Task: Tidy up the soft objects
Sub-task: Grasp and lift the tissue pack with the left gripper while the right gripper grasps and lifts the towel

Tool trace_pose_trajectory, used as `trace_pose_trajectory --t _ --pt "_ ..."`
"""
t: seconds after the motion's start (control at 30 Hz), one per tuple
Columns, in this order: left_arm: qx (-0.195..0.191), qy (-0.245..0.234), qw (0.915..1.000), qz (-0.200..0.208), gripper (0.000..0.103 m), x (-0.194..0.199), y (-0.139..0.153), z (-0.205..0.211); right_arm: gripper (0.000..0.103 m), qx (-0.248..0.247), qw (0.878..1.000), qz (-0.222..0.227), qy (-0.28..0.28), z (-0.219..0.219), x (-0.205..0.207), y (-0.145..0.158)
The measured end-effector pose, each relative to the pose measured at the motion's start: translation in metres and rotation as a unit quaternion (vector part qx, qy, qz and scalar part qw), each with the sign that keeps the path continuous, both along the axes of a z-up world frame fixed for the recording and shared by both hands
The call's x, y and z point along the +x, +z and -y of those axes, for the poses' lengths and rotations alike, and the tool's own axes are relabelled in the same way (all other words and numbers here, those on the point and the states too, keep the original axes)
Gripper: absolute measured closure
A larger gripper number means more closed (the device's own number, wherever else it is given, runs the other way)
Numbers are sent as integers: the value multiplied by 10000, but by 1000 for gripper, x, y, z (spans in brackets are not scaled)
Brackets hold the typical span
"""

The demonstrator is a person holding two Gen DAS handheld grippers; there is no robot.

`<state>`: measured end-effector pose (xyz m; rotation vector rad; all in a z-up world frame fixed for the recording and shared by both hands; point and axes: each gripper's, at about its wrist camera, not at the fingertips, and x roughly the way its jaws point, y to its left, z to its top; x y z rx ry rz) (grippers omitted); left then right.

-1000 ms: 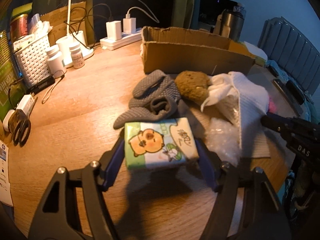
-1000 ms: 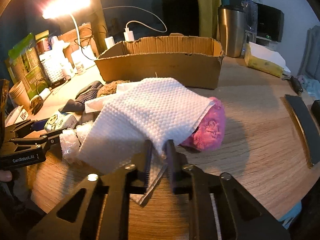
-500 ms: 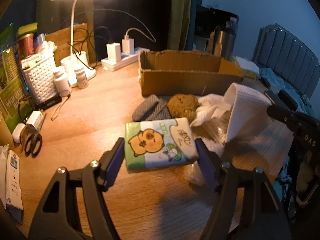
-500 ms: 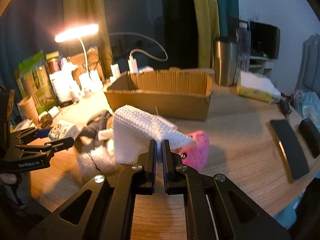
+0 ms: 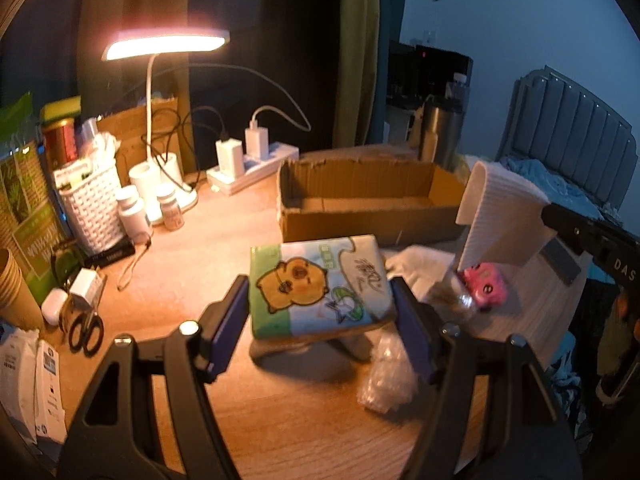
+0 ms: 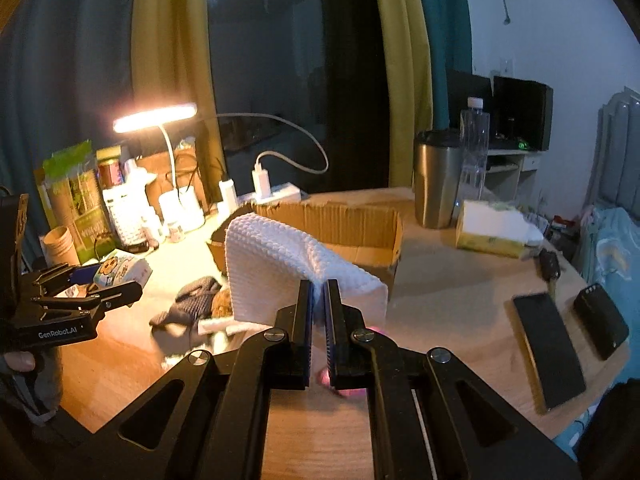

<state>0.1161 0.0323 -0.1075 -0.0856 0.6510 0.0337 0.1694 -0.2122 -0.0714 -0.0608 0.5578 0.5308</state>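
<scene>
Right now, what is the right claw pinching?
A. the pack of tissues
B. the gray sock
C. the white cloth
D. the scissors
C: the right claw is shut on a fold of the white cloth, holding it up off the table.

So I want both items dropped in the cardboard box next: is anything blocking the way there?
Nothing visible does. The tissue pack and white cloth are held above the table, and the cardboard box is open-topped and looks empty.
</scene>
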Motion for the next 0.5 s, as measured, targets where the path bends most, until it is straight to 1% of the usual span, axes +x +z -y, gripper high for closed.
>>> trace_pose_trajectory --t 0.33,0.5 --pt "111 -83 9993 348 33 22 26 9 97 84 9998 189 16 3 24 15" --pt "184 -54 9986 495 33 40 38 13 97 146 9997 191 81 5 42 17"
